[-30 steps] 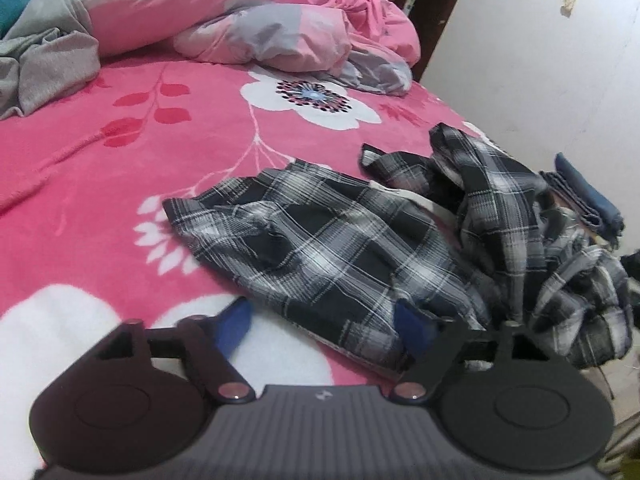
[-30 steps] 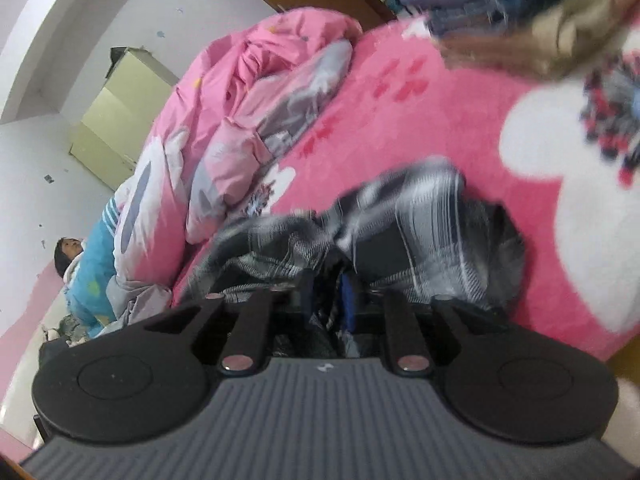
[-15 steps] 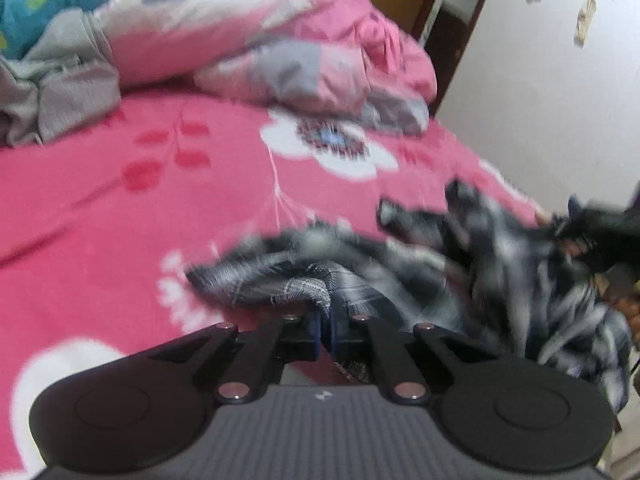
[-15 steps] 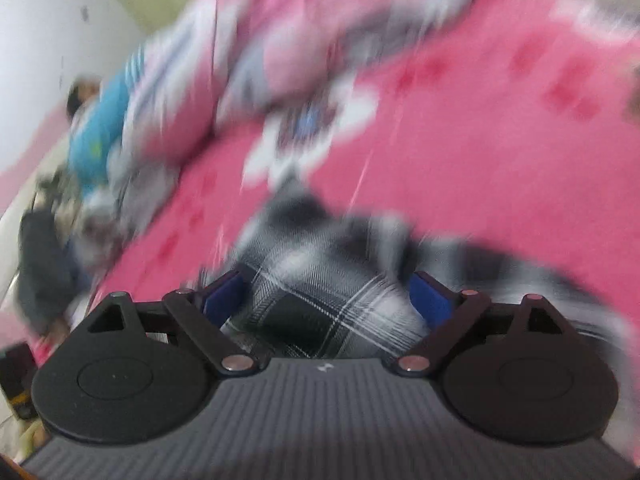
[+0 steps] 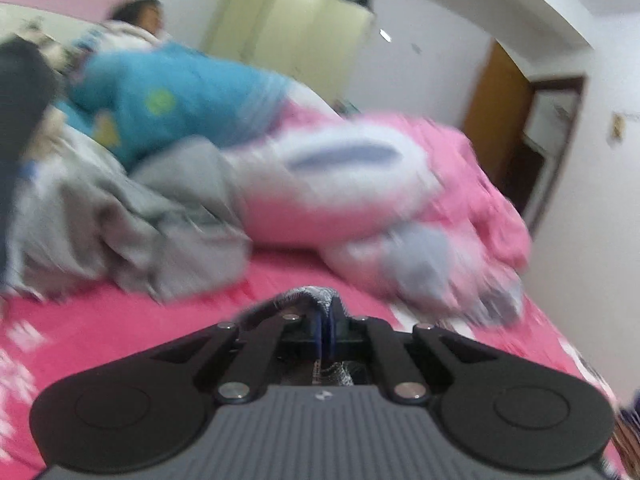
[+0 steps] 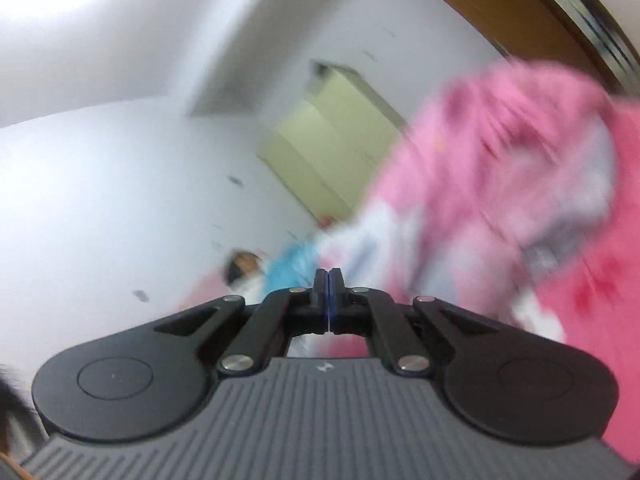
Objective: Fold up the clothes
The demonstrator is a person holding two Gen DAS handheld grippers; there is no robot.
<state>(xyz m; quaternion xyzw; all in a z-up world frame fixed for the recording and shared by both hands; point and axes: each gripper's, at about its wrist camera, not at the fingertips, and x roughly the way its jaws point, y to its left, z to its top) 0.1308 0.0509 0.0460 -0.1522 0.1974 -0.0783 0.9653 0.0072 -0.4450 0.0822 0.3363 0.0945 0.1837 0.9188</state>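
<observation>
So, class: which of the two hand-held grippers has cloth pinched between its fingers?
The left hand-held gripper: plaid fabric bunches out between its closed fingers. The right hand-held gripper is closed too, with nothing visible between them.

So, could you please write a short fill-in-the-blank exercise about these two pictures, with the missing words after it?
1. The left tongs are shut on a bit of ____ cloth.
2. The right tongs are shut and hold ____.
3. The blanket on the bed is ____ in colour.
4. The door in the left view is ____.

Missing words: plaid; nothing; pink; brown
</observation>
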